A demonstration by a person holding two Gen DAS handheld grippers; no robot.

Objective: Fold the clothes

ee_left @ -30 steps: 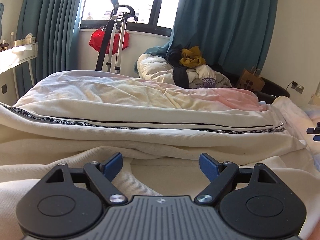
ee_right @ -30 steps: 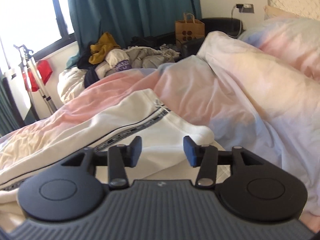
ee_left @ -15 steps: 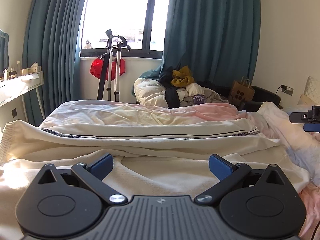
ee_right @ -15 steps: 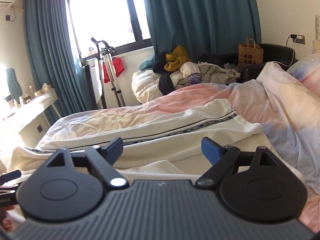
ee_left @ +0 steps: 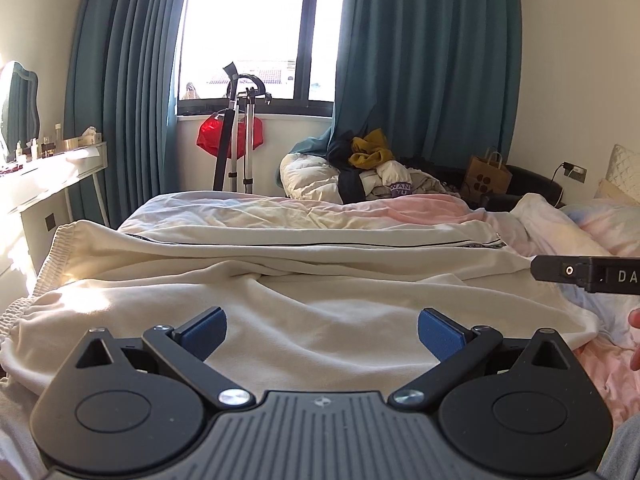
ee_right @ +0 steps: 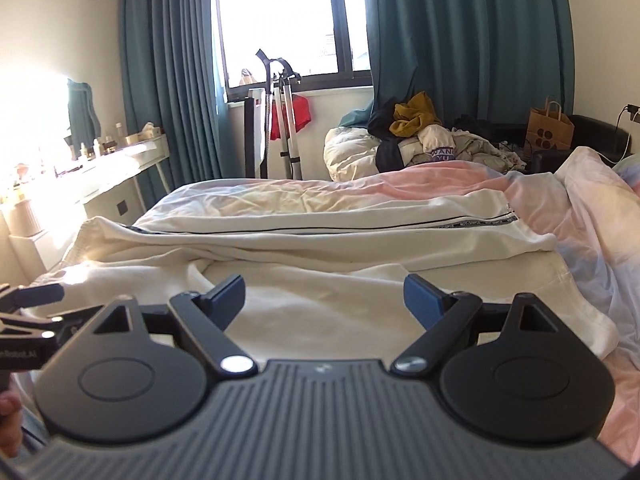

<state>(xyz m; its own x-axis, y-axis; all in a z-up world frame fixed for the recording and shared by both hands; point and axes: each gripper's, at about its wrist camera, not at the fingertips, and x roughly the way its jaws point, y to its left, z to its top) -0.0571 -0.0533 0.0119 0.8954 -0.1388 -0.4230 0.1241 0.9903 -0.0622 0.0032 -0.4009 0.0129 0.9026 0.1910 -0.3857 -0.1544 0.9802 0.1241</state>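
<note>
The cream track pants (ee_left: 304,248) lie flat across the bed (ee_left: 420,208), spread out so they can be folded. The left gripper (ee_left: 322,330) and the right gripper (ee_right: 324,298) hang above them, holding nothing. Both have their jaws spread wide, maybe ready to grab cloth.

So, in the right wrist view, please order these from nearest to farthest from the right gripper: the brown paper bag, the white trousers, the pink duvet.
From the right gripper:
1. white trousers, spread directly ahead on the bed.
2. pink duvet, behind the trousers, to the right.
3. brown paper bag, far right, by the wall.
</note>
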